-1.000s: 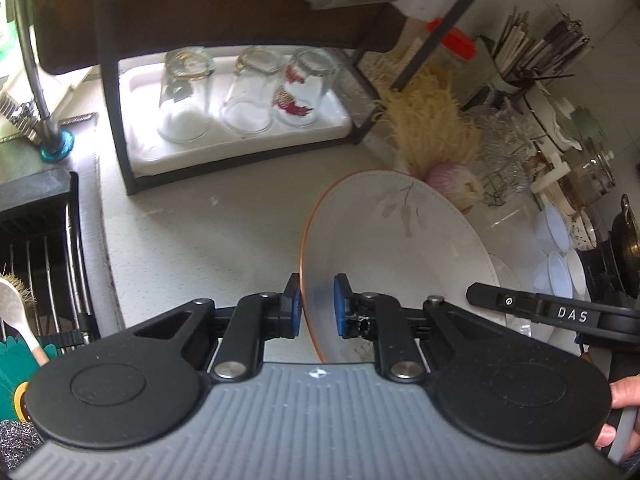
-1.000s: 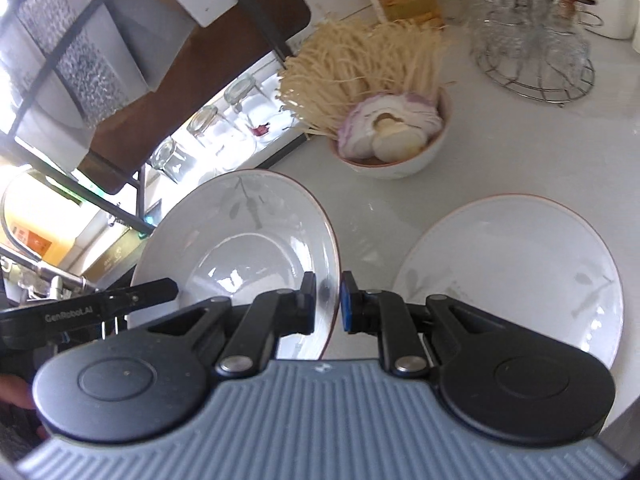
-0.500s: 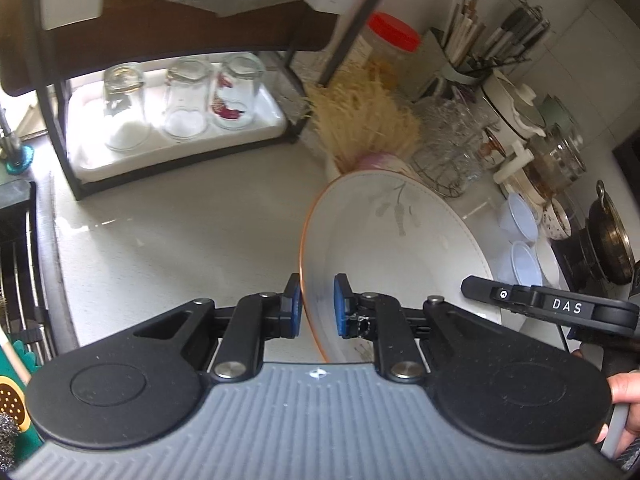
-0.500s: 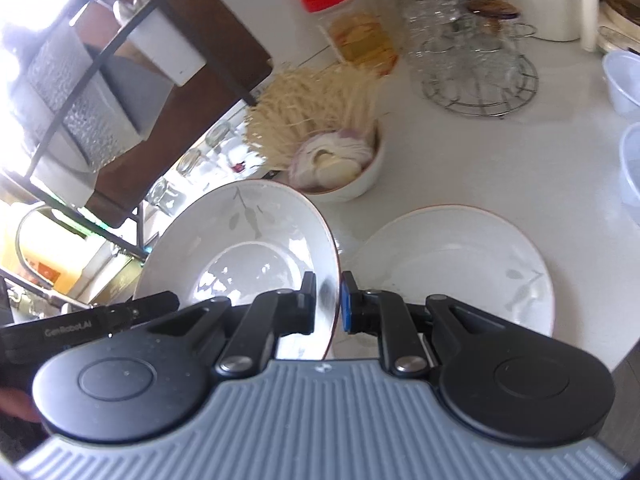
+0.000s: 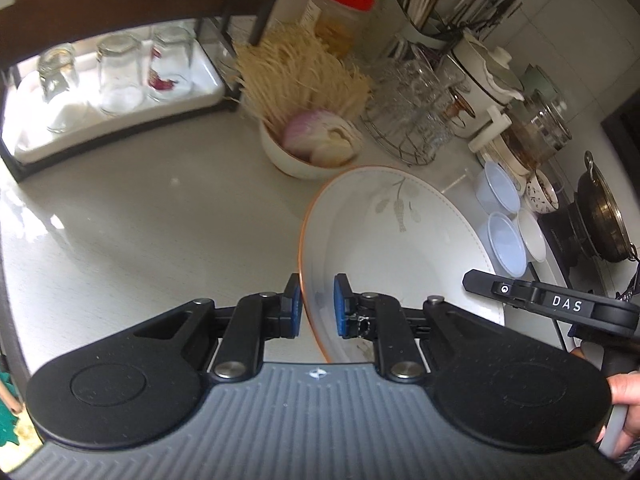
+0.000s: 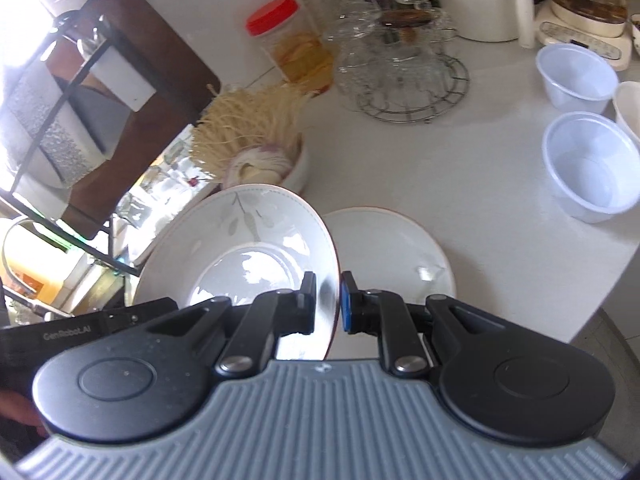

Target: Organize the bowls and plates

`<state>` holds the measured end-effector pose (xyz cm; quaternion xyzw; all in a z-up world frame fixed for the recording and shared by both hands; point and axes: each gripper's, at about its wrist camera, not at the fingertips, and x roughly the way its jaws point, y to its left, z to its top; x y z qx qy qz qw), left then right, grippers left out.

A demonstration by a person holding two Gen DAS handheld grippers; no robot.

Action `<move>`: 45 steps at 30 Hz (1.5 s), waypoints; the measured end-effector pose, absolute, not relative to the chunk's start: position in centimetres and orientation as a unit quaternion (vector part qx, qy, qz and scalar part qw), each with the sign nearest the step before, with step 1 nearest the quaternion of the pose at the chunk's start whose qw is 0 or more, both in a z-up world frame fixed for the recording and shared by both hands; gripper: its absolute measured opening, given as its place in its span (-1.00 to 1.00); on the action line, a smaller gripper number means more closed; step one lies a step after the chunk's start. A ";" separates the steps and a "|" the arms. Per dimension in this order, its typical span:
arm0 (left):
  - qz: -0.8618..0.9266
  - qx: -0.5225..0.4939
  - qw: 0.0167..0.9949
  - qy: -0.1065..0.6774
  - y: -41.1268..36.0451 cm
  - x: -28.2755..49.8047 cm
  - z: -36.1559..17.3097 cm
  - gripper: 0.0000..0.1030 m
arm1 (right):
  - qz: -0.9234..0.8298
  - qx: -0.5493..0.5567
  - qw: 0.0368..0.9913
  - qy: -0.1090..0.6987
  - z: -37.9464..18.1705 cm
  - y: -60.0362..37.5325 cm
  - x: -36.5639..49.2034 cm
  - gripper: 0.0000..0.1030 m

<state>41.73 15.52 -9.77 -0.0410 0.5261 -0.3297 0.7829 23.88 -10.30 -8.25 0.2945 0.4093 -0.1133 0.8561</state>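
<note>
White leaf-patterned ceramic plate with orange rim (image 6: 248, 240), tilted, rim pinched by left tongs (image 5: 316, 306) and right tongs (image 6: 327, 303); second matching plate (image 6: 392, 252) flat on tabletop (image 6: 500, 208), just right.

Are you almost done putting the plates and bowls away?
Not yet. One plate already lies flat on the counter. The left gripper and right gripper both clamp a second plate, tilted beside the flat one, not yet stacked on it. The plastic bowls sit apart, unsorted.
</note>
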 end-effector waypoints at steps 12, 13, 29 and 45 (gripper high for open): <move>-0.338 -0.013 0.761 0.554 11.4 42.4 -13.3 -0.64 | -0.148 0.279 0.849 0.424 -11.4 -12.4 23.1 -0.71; -0.340 -0.009 0.759 0.555 11.0 42.5 -13.7 -0.64 | -0.153 0.278 0.847 0.426 -11.6 -12.6 23.1 -0.71; -0.325 0.013 0.741 0.587 8.6 42.8 -16.4 -0.64 | -0.185 0.216 0.851 0.441 -13.9 -12.6 24.1 -0.71; -0.336 0.025 0.739 0.583 9.2 42.3 -15.5 -0.63 | -0.183 0.204 0.851 0.447 -14.1 -12.2 24.5 -0.72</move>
